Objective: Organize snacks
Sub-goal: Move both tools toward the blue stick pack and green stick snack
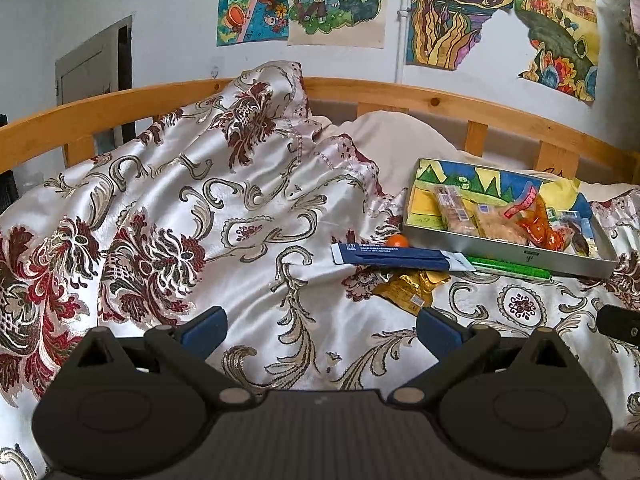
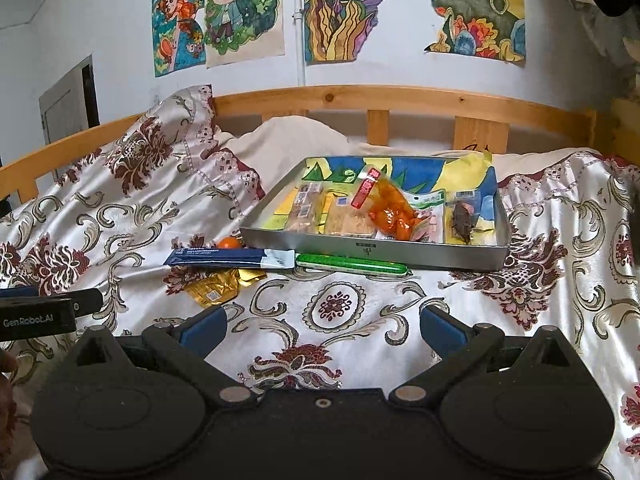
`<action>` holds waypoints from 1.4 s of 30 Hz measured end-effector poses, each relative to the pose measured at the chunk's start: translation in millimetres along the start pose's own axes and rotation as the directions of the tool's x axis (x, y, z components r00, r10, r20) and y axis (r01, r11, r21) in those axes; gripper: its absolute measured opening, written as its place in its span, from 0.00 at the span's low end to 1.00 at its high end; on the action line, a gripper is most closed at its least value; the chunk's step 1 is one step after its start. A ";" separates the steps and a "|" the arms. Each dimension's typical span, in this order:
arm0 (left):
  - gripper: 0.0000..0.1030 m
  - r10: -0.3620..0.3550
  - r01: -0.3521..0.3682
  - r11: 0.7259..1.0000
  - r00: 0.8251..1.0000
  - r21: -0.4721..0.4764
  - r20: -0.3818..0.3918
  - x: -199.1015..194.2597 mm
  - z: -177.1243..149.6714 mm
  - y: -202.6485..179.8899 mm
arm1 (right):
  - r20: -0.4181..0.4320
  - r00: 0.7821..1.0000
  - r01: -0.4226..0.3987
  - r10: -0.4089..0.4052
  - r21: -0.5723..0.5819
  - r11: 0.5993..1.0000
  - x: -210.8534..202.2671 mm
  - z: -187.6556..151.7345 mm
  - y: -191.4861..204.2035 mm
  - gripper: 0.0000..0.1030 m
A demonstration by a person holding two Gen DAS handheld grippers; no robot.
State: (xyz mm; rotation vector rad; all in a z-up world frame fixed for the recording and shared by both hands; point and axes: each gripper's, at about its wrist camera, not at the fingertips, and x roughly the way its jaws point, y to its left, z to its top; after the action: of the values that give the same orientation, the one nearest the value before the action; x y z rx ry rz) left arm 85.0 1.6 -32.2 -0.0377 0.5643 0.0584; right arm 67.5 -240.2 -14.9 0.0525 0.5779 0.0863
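Observation:
A shallow metal tray (image 2: 360,249) (image 1: 512,249) lies on the floral bedspread and holds several wrapped snacks, among them an orange-red packet (image 2: 390,210) (image 1: 538,220) and biscuit packs (image 2: 306,206). In front of the tray lie a blue sachet (image 2: 230,259) (image 1: 396,257), a green stick pack (image 2: 352,266) (image 1: 510,269), a gold packet (image 2: 218,289) (image 1: 414,290) and a small orange (image 2: 231,243) (image 1: 399,241). My left gripper (image 1: 320,330) is open and empty, low over the bedspread left of the snacks. My right gripper (image 2: 322,326) is open and empty, in front of the tray.
A wooden bed rail (image 2: 400,98) runs behind the tray, with a cream pillow (image 2: 296,136) against it. The quilt bunches high on the left (image 1: 240,128). Drawings hang on the wall (image 2: 352,8). The left gripper's body shows at the right wrist view's left edge (image 2: 40,312).

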 end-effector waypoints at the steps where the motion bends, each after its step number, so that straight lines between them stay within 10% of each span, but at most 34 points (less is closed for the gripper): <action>1: 0.99 0.001 -0.001 1.000 1.000 -0.002 -0.002 0.8 -0.2 0.2 | -0.002 1.000 -0.001 0.001 -0.004 1.000 0.6 -0.3 0.8 0.99; 23: 0.99 0.037 -0.037 0.999 0.999 -0.012 -0.029 -6.7 15.1 -34.0 | 0.053 0.998 -0.026 0.025 0.034 0.999 -18.8 16.1 -3.6 0.99; 35: 0.99 0.014 -0.025 0.998 0.982 -0.059 -0.186 16.4 39.8 -65.2 | 0.101 0.994 -0.049 0.034 0.150 0.987 -18.8 38.5 -41.0 0.99; 42: 0.99 -0.028 0.055 0.990 0.980 0.129 -0.198 51.7 61.9 -87.8 | 0.088 0.990 -0.118 0.109 0.106 0.987 27.6 50.2 -58.0 0.99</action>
State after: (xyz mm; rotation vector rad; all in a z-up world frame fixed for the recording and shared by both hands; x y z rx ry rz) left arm 167.4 -80.4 -5.8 0.0768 0.7632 -0.0248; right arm 121.9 -296.5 7.7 0.1969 0.4972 0.1621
